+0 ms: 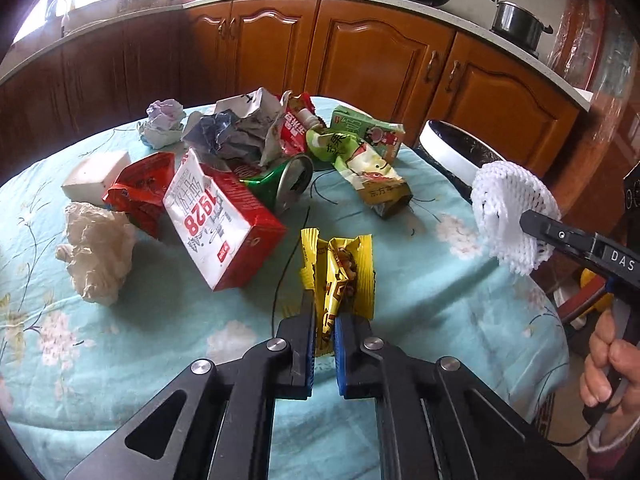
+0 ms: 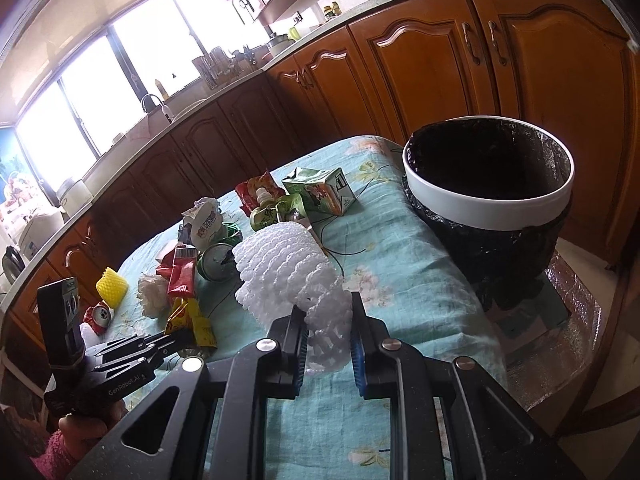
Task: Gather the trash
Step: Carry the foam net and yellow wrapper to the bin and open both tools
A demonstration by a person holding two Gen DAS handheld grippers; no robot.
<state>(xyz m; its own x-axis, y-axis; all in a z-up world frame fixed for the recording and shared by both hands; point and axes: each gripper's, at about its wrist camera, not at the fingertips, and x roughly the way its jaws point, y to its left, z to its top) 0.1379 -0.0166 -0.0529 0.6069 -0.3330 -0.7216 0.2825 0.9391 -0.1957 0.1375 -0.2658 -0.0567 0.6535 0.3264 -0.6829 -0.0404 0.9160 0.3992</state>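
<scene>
My left gripper point(image 1: 323, 320) is shut on a yellow snack wrapper point(image 1: 344, 272), held just above the table's blue floral cloth point(image 1: 160, 360). My right gripper point(image 2: 329, 312) is shut on a white foam fruit net point(image 2: 288, 272), held above the cloth, left of the bin. In the left wrist view the net point(image 1: 508, 208) and right gripper point(image 1: 532, 222) show at the right, in front of the bin. The bin point(image 2: 488, 200) has a white rim and a black bag liner, and stands at the table's right edge; it also shows in the left wrist view point(image 1: 448, 152).
A trash pile lies on the table: a red-and-white carton point(image 1: 224, 220), a crushed green can point(image 1: 288, 180), a green juice box point(image 1: 368, 128), crumpled paper point(image 1: 98, 252), a white block point(image 1: 96, 176), a yellow foam net point(image 2: 112, 286). Wooden cabinets point(image 1: 360, 48) stand behind.
</scene>
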